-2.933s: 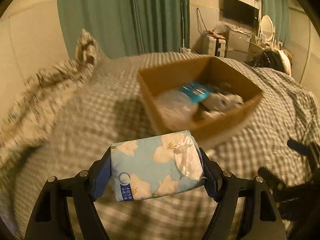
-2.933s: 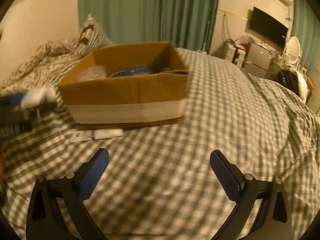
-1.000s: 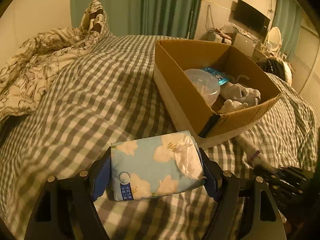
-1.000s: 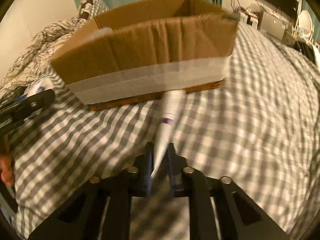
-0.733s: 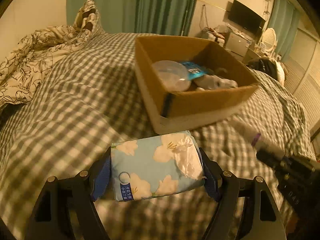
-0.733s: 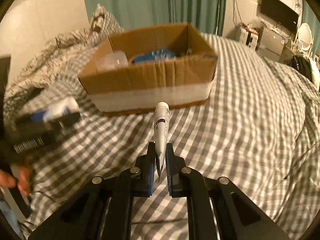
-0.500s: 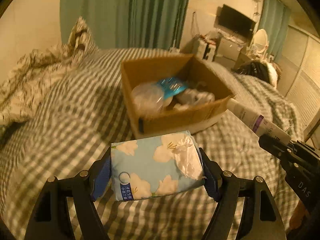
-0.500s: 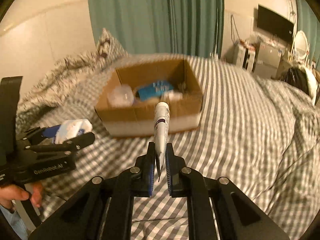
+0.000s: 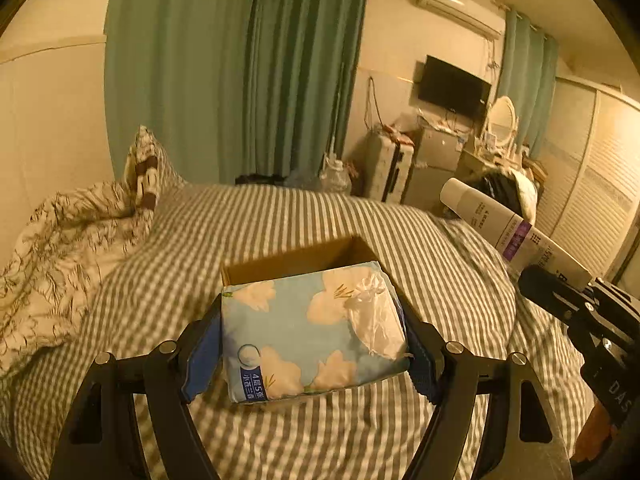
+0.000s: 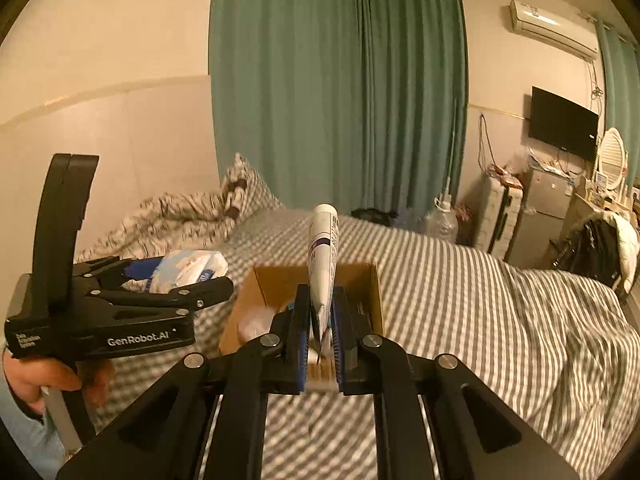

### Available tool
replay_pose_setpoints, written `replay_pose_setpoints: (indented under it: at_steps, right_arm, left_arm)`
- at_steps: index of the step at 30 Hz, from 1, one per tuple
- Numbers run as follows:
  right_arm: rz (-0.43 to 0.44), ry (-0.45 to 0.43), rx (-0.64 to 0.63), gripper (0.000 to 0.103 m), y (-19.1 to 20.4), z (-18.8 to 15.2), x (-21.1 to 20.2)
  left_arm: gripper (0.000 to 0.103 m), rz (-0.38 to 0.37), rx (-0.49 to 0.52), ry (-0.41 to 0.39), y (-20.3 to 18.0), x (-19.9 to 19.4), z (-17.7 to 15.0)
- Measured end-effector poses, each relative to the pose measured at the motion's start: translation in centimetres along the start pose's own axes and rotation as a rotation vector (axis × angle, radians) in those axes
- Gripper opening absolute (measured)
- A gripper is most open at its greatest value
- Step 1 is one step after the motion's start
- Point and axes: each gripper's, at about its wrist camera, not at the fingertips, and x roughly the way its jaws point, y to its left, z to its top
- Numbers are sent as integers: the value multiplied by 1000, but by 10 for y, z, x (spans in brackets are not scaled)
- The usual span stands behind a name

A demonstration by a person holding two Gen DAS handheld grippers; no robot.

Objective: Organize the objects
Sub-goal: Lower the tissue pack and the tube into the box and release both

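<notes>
Both grippers are up in the air over the checked bedspread (image 9: 280,224), and both are loaded. The left gripper (image 9: 314,344) has its jaws spread wide around a soft blue tissue pack (image 9: 312,332) with white flowers on it, blue pads pressed to either end, the pack sitting crosswise between them. Beyond that pack, the far corner of the cardboard box (image 9: 296,260) peeks out, resting on the bedspread; the pack hides most of it in this view.

Over to the right gripper (image 10: 321,332): jaws pinched nearly together on the flat crimped tail of a white tube (image 10: 322,256) with a purple band, cap end pointing up and away, toward the box. From this side the box (image 10: 372,292) lies just past the fingertips, open-topped, something pale inside at its left end that is too blurred to name.

Left of the box, the left gripper (image 10: 188,280) shows side-on with the tissue pack (image 10: 188,270) in its grip, and a hand (image 10: 44,380) wrapped on its handle. A crumpled patterned duvet (image 9: 56,236) lies left of the box, green curtains (image 10: 340,92) behind it.
</notes>
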Motion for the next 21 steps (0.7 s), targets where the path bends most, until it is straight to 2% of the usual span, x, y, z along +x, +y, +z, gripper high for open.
replay_pose_setpoints:
  at_steps: [4, 9, 14, 21]
  right_arm:
    - [5, -7, -17, 9, -2, 20, 23]
    - [9, 23, -21, 9, -11, 32, 66]
    - [24, 87, -10, 9, -22, 26, 119]
    - [34, 207, 3, 9, -43, -3, 191]
  left_arm:
    - [79, 5, -18, 0, 7, 22, 20]
    - [79, 34, 42, 16, 6, 56, 31]
    - [79, 54, 58, 63, 15, 100, 32]
    - [79, 65, 78, 155, 16, 159, 11]
